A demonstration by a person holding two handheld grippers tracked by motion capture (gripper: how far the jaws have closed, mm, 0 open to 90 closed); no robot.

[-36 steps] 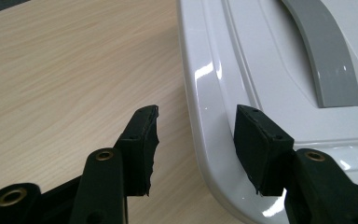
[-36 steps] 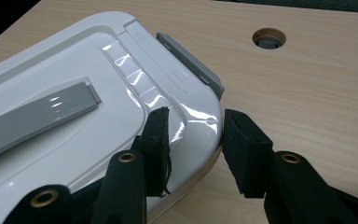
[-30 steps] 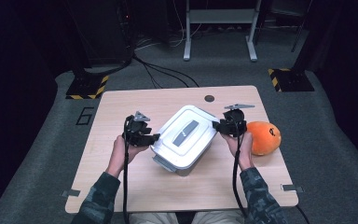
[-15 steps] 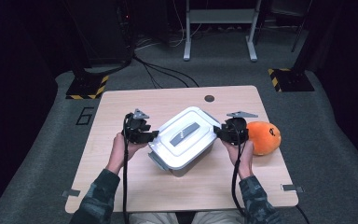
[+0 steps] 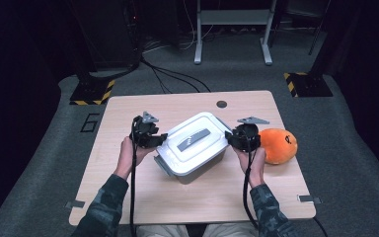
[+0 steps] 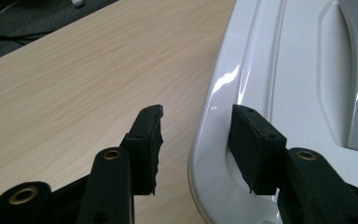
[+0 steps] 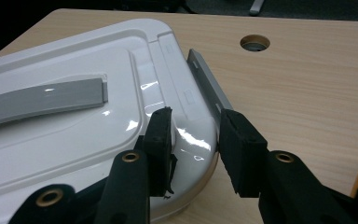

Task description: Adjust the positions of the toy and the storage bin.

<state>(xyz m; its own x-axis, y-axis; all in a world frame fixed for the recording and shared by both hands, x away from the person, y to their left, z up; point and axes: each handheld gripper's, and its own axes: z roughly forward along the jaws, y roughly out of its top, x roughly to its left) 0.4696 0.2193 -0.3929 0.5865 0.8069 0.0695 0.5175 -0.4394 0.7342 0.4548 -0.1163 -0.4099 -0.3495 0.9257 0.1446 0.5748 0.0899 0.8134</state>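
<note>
My right tool [image 7: 193, 140] has just closed, clamped on the white box's lid [image 5: 191, 143] at its right corner; my left tool [image 6: 196, 144] straddles the left rim, one pad on top. The box sits mid-tabletop [image 5: 128, 113].

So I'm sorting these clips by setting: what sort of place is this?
Probably a lab or recording studio, not a home: a bare wooden table on grey carpet, hazard-striped stand bases with cables on the floor, dark surroundings, and a person working a lidded white container with instrumented tools.
</note>
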